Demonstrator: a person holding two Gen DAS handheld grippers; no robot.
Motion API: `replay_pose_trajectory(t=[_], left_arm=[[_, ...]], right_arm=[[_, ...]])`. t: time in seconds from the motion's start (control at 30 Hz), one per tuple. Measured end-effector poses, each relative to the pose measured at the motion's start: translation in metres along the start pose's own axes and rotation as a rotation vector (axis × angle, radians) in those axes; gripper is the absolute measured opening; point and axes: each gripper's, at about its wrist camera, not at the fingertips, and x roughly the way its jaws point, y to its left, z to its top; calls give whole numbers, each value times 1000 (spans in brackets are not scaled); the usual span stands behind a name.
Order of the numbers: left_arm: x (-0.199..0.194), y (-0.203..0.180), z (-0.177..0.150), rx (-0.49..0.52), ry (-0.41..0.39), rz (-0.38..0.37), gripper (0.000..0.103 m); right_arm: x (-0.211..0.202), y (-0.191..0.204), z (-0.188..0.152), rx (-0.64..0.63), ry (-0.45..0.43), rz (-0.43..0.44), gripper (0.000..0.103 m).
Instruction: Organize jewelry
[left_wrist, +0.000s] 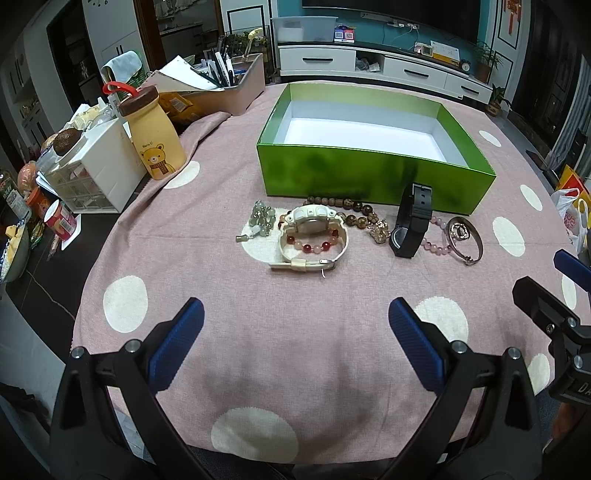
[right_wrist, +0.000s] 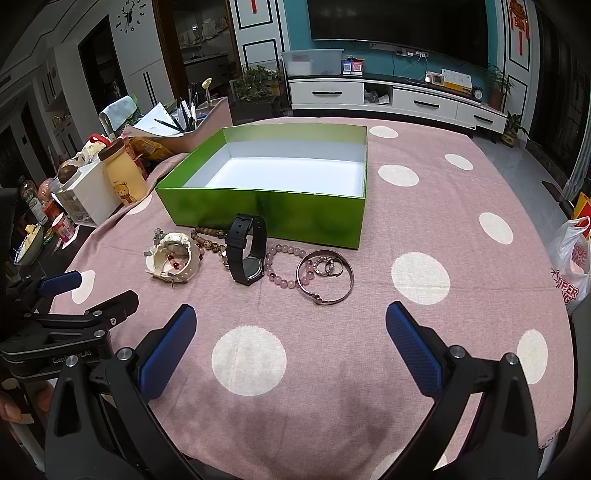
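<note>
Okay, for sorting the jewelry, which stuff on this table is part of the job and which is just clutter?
Part of the job:
green box
white watch
black watch
brown bead bracelet
pink bead bracelet
metal bangle

Just lying about:
bear bottle
white drawer unit
pen holder
plastic bag

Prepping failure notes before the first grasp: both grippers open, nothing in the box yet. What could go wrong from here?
1. The red-and-pink bead bracelet lies inside the loop of the white plastic watch; lifting the watch may drag it along.
2. The black watch stands on edge against the pink bead bracelet; a nudge could topple it.
3. Small rings sit inside the thin metal bangle, flat on the cloth, so the right gripper may slip off them.
</note>
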Motion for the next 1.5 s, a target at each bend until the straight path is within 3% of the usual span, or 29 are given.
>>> replay_pose_trajectory(t=[1.5], left_arm=[[-4,-7,0,9,-2,1,101]], right_arm=[[-2,-1,0,8,-5,12,102]])
